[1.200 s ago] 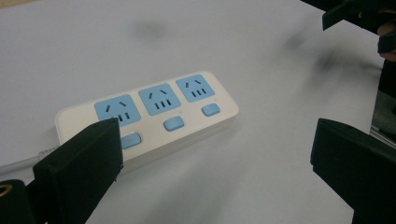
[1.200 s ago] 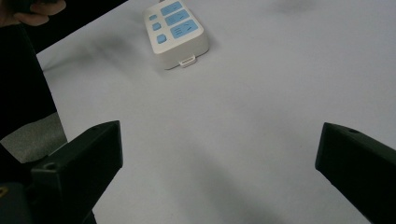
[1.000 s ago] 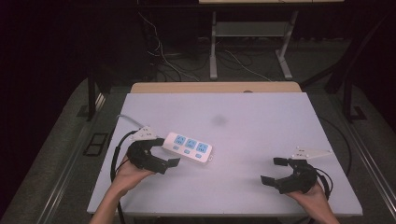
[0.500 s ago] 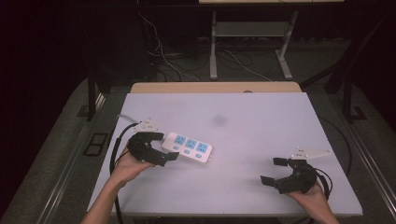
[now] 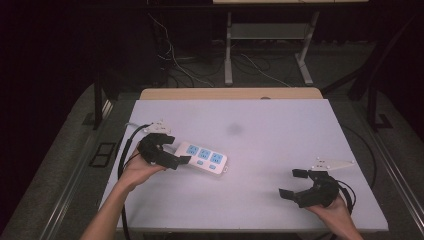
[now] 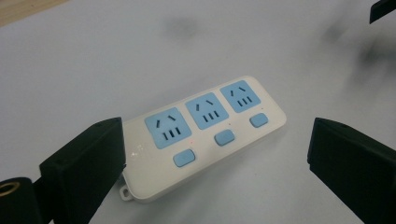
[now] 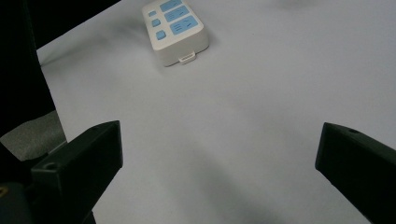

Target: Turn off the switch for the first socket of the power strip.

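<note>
White table (image 5: 280, 150) bears a power strip (image 5: 204, 156); dark floor (image 5: 60, 165) around.

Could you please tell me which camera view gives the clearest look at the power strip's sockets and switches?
The left gripper view: the power strip lies close between the open tongs, with all three blue sockets and three switches distinct. The high view shows it small beside the left tongs. The right gripper view shows it far off and foreshortened.

Lighting: table (image 5: 280, 130) evenly bright from overhead; surroundings dark, near black. Shadows: soft, faint, pooled under the left gripper (image 5: 175, 152) and right gripper (image 5: 295, 182). Glare: small sheen on the power strip (image 6: 205, 135) beside the left jaw. Focus: jaws nearest both gripper cameras slightly soft; high view mildly grainy.
</note>
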The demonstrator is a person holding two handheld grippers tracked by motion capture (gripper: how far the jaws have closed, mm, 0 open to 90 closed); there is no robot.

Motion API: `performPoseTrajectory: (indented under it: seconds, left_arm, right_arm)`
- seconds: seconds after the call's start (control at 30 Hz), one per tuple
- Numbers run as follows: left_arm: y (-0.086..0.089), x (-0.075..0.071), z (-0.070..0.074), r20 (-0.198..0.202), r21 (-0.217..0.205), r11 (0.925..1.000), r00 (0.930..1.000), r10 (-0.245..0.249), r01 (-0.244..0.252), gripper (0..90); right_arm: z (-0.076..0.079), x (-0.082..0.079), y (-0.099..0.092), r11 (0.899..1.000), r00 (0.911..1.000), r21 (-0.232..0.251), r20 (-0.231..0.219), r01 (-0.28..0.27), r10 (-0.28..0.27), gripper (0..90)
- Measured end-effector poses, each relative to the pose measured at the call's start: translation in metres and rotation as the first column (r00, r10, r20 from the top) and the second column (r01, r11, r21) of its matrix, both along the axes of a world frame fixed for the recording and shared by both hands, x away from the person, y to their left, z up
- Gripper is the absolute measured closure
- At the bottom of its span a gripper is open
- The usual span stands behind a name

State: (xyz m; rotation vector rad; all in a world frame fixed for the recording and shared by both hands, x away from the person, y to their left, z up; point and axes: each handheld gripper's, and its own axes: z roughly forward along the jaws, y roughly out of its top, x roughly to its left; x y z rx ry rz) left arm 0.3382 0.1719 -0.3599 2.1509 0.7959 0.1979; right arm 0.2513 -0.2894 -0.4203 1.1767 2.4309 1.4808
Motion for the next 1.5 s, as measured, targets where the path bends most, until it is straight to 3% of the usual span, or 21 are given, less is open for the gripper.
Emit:
performPoseTrajectory:
  seconds: [0.27,0.93,1.27,1.43,1.47,1.5]
  left_arm:
    - [-0.002,0.012,0.003,-0.010,0.038,0.9993,0.9999,-0.001,0.001,3.2]
    - [-0.008,0.034,-0.016,-0.094,0.086,0.9955,0.9950,-0.032,0.040,8.2]
    - [-0.005,0.040,-0.022,-0.115,0.089,0.9950,0.9928,-0.034,0.045,24.9]
    - [-0.004,0.042,-0.025,-0.116,0.086,0.9952,0.9926,-0.036,0.046,43.0]
    - [-0.004,0.042,-0.025,-0.115,0.088,0.9951,0.9927,-0.035,0.045,50.4]
    - [-0.004,0.043,-0.025,-0.112,0.096,0.9943,0.9931,-0.035,0.046,50.4]
  right_arm:
    - [0.000,0.000,0.000,1.000,1.0000,0.000,0.000,-0.001,0.001,0.6]
    - [-0.001,0.000,0.000,1.000,1.0000,-0.001,-0.007,-0.007,0.007,0.5]
    - [-0.001,0.001,0.000,1.000,0.9998,-0.008,-0.012,-0.013,0.013,0.5]
    - [-0.002,0.001,0.001,1.000,0.9998,-0.010,-0.014,-0.014,0.014,0.5]
    - [-0.002,0.001,0.001,1.000,0.9998,-0.010,-0.014,-0.014,0.014,0.5]
    - [-0.002,0.001,0.001,1.000,0.9998,-0.010,-0.014,-0.014,0.014,0.5]
